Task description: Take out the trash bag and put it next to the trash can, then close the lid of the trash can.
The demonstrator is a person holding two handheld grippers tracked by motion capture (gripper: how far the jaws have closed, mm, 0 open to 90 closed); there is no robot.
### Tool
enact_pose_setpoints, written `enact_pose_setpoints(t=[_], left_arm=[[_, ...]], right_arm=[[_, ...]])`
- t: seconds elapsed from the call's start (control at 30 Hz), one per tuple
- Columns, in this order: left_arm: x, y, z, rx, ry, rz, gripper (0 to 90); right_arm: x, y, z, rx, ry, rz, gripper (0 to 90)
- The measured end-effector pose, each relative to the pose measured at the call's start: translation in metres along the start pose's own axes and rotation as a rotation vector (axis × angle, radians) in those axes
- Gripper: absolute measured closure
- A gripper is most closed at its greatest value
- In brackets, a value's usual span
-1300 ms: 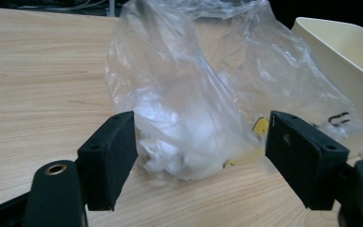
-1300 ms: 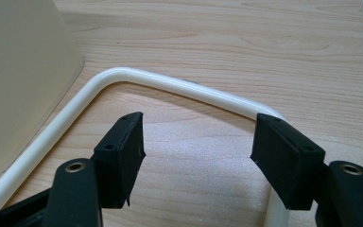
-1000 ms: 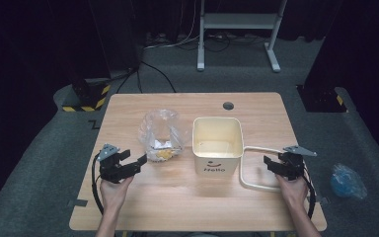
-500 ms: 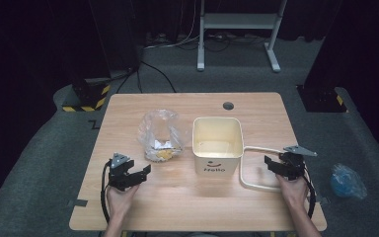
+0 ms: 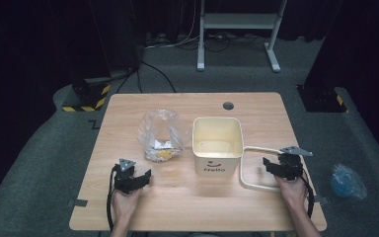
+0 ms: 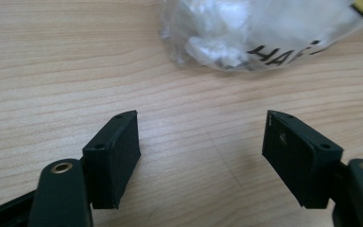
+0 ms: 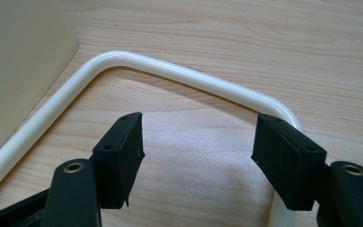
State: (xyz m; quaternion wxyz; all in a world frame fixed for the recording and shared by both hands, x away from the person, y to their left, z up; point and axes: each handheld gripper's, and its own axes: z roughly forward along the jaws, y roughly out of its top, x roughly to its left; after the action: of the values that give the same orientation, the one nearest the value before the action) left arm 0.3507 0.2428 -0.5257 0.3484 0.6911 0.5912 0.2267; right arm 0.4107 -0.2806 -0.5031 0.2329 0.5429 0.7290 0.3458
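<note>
High view: wooden table (image 5: 256, 207); cream square bucket (image 5: 217, 144) near its centre, printed "Hello" on the near wall, its cream loop handle (image 5: 254, 168) folded down flat on the tabletop at 3 o'clock of the bucket. Clear plastic bag (image 5: 160, 136) with yellowish contents, just beside the bucket at 9 o'clock, apart from it. Left gripper (image 5: 145, 177) low over the table at 7 o'clock of the bag, close to it but not touching. Right gripper (image 5: 267, 164) at the far end of the handle loop, at 3 o'clock of the bucket. Left gripper view: jaws wide apart, having just closed slightly, bare wood between them; crumpled bag (image 6: 260, 33) with black lettering lies at 12 to 1 o'clock, beyond the fingertips (image 6: 118, 142). Right gripper view: jaws spread wide, nothing gripped; handle (image 7: 189, 75) curves across at 12 o'clock beyond the tips, its side bar running under the right-hand pad; bucket wall (image 7: 19, 61) at 10 o'clock.
</note>
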Motion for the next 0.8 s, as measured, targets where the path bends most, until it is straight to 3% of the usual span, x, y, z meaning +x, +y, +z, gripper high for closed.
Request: enact_pose_setpoints(t=[0.23,0.33,0.5,0.8], left_arm=[[0.0,0.002,0.004,-0.004,0.064,0.019,29.0],[-0.004,0.003,0.007,0.005,0.098,0.051,28.2],[-0.004,0.004,0.008,0.008,0.098,0.041,26.7],[-0.004,0.004,0.008,0.007,0.097,0.048,27.7]], right_arm=[[0.001,0.0,-0.002,-0.019,0.0,-0.007,37.1],[0.0,0.0,-0.002,-0.029,0.007,-0.004,40.8],[0.0,0.0,-0.002,-0.042,0.015,-0.008,46.7],[-0.01,0.0,-0.006,-0.058,0.034,0.023,47.9]])
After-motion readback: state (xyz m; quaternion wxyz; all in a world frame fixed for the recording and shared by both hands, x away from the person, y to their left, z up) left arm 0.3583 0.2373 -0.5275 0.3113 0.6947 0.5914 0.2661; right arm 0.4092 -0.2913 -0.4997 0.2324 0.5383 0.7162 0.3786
